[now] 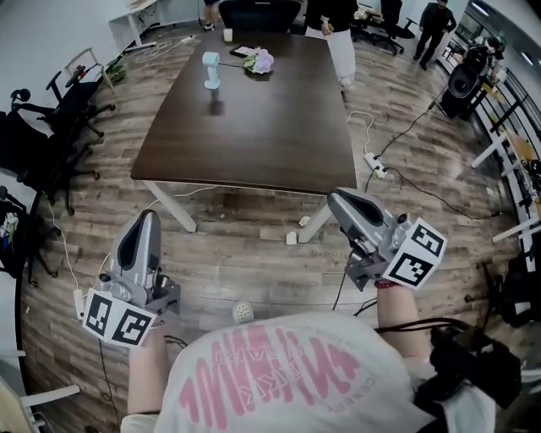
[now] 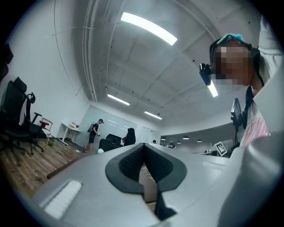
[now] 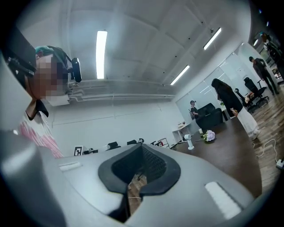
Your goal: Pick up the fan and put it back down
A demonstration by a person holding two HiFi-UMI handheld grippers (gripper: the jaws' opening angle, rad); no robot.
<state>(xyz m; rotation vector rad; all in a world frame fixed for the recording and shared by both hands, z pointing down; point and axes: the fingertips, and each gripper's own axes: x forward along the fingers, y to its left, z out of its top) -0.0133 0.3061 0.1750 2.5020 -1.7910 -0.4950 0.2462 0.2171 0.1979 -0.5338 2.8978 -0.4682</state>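
Note:
A small pale fan (image 1: 211, 69) stands upright on the far left part of the dark wooden table (image 1: 270, 135); the right gripper view shows the fan (image 3: 190, 142) small and distant. My left gripper (image 1: 149, 216) hangs over the floor short of the table's near left corner, jaws together and empty. At the near right corner, my right gripper (image 1: 336, 198) is shut with nothing in it. Both point toward the table, far from the fan. In each gripper view the dark pads meet at the tip: left gripper (image 2: 143, 145), right gripper (image 3: 141, 145).
A bunch of flowers (image 1: 259, 61) and a cup (image 1: 227, 35) sit near the fan. Black office chairs (image 1: 51, 127) line the left side. A power strip with cables (image 1: 374, 162) lies on the floor at right. People (image 1: 338, 25) stand beyond the table.

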